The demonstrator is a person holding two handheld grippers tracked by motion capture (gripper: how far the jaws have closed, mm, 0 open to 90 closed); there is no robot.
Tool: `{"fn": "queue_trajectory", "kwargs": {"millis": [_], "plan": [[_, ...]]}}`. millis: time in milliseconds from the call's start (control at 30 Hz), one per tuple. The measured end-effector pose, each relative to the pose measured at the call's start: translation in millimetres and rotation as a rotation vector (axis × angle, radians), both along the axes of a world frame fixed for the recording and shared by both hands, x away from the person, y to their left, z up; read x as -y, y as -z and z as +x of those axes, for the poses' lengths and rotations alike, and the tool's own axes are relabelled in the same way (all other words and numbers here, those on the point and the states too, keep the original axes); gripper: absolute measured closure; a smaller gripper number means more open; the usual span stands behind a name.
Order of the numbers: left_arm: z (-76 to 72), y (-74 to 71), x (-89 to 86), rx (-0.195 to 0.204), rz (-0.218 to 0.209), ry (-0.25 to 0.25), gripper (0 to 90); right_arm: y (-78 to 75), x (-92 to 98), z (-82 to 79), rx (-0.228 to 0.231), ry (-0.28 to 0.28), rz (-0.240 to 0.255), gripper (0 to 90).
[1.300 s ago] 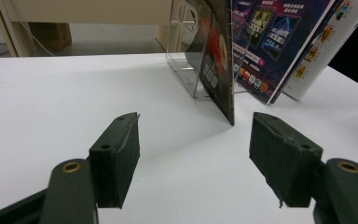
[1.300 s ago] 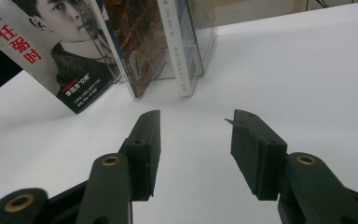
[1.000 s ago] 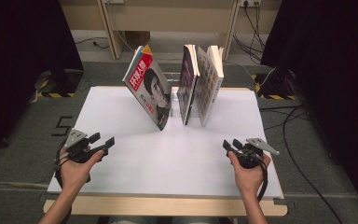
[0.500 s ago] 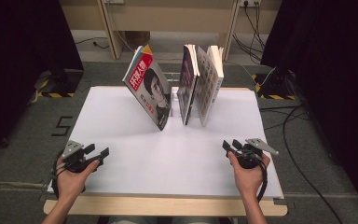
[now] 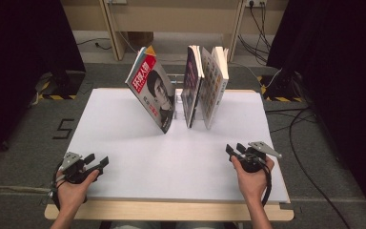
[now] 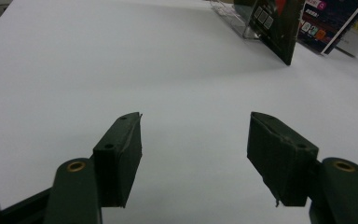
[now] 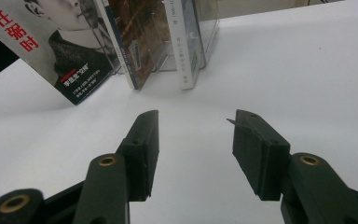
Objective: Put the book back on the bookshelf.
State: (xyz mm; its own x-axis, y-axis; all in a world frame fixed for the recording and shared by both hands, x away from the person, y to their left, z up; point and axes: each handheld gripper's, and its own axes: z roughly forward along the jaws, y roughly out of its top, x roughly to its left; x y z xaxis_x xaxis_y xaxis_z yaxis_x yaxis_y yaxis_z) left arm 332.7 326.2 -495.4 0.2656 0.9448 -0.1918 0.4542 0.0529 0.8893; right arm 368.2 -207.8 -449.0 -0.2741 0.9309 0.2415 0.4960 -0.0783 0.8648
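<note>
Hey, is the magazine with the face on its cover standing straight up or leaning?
Leaning. The magazine tilts left at the top, its bottom edge on the white table, its lower part against the clear stand.

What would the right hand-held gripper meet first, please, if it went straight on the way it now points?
Probably the white-spined book standing in the clear stand. The right hand-held gripper, jaws open and empty, has bare white table ahead until then, though depth is hard to judge.

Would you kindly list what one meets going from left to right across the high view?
Left gripper → leaning magazine with a face on its cover → dark-covered upright book → pale patterned upright book → right gripper.
</note>
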Motion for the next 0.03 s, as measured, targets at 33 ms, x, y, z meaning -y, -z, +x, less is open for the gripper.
{"fn": "queue_trajectory", "kwargs": {"millis": [33], "plan": [[-0.4, 0.5, 0.5, 0.000, -0.004, 0.003, 34.8, -0.1, 0.0, 0.2, -0.003, 0.000, -0.002, 51.2]]}}
